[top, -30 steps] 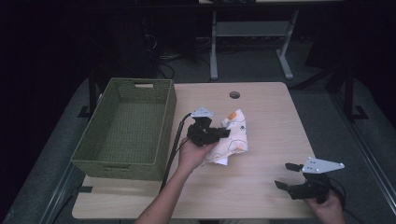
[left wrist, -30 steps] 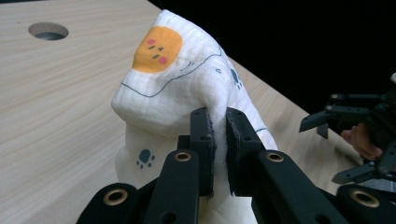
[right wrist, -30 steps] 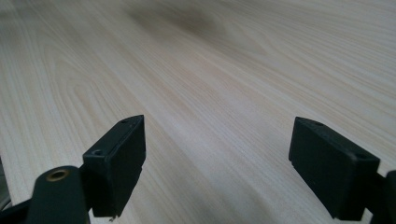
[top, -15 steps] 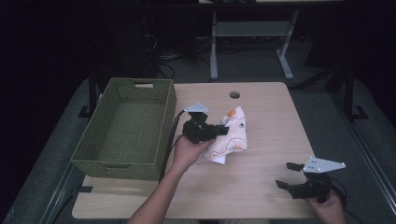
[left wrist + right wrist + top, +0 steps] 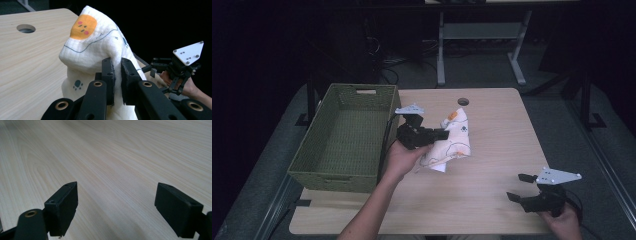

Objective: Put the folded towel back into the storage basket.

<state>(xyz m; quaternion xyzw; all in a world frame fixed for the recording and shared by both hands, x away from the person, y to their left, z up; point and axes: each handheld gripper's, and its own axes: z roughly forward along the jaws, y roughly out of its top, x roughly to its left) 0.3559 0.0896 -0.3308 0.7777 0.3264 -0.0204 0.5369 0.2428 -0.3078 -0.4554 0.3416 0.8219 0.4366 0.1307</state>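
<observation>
L gripper (image 5: 439,134) jaws pinched on white printed muslin cloth (image 5: 452,142), lifted off wooden table (image 5: 492,150), prob for woven green basket (image 5: 343,135). R gripper (image 5: 521,187) jaws wide, empty, parked.

From overhead the high view looks forward and down over the table (image 5: 492,145), while each gripper view rides close behind its own jaws, the left one also catching the cloth (image 5: 100,47) seen from above.
</observation>
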